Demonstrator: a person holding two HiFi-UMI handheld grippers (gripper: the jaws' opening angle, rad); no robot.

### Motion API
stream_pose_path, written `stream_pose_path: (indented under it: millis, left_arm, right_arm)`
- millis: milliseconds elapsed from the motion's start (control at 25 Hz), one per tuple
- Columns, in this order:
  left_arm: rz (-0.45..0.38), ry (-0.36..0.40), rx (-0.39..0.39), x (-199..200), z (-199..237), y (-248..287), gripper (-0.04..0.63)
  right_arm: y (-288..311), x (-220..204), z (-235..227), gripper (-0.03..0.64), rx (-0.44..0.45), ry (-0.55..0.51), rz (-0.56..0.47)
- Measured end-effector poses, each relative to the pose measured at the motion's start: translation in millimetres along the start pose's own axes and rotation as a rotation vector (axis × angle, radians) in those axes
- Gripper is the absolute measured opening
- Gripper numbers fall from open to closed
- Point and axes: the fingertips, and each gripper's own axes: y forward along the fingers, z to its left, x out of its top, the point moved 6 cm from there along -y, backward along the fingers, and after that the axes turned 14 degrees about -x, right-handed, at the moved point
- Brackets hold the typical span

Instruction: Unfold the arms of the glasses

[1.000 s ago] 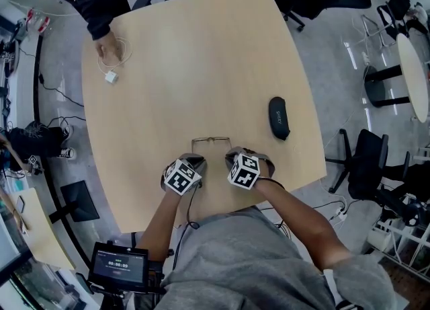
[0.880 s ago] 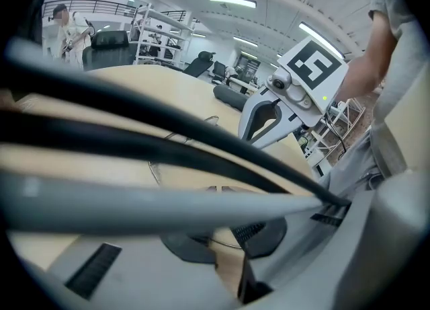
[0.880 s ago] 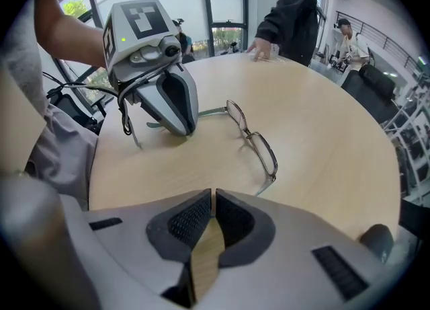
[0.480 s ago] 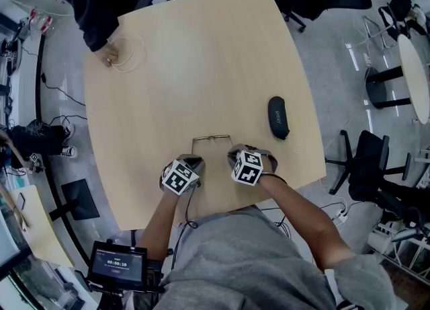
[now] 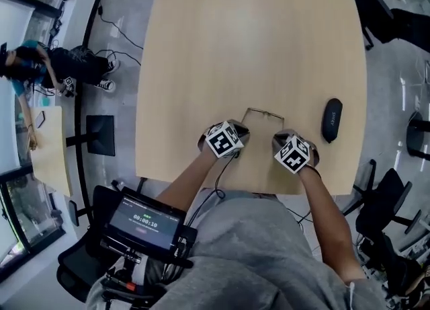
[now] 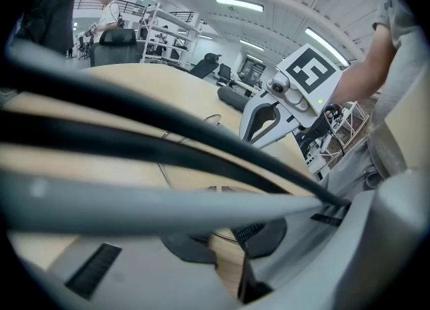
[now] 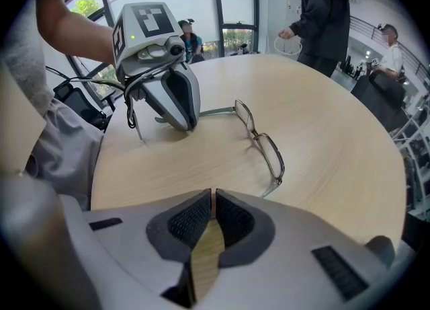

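Observation:
Thin metal-framed glasses [image 5: 263, 113] [image 7: 262, 142] lie on the pale wooden table [image 5: 255, 40], lenses away from me and both arms pointing back at me. My left gripper [image 5: 236, 132] [image 7: 168, 119] [image 6: 219, 189] rests on the table, shut on the end of the glasses' left arm [image 7: 215, 111], whose tip sticks out past the jaws. My right gripper [image 5: 285, 138] [image 7: 213, 191] is shut with nothing between its pads, just short of the glasses' right arm [image 7: 272, 187]. That arm's end is hidden behind the right gripper's body.
A black glasses case [image 5: 332, 120] lies right of the right gripper, near the table's right edge. Cables [image 6: 134, 147] cross the left gripper view. A person in black [image 7: 322, 13] stands at the far side. A timer screen [image 5: 144, 220] sits at my waist.
My right gripper has drawn away to the right, so the gap between the two grippers is wider. The head view has swung, and the person at the table's far left has left it.

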Motion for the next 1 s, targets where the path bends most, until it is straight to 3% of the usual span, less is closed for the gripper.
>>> stream_pose_path:
  millis: [320, 720, 1000]
  left_arm:
    - [-0.037, -0.061, -0.026, -6, -3, -17, 0.028]
    - [-0.269, -0.147, -0.174, 19, -34, -55, 0.028]
    - [-0.335, -0.110, -0.096, 30, -62, -86, 0.028]
  right_arm:
    - [1, 11, -1, 0.023, 0.022, -0.028, 0.016]
    - [-26, 28, 3, 0.023, -0.030, -0.005, -0.052]
    - [-65, 20, 8, 0.024, -0.069, 0.031, -0.126]
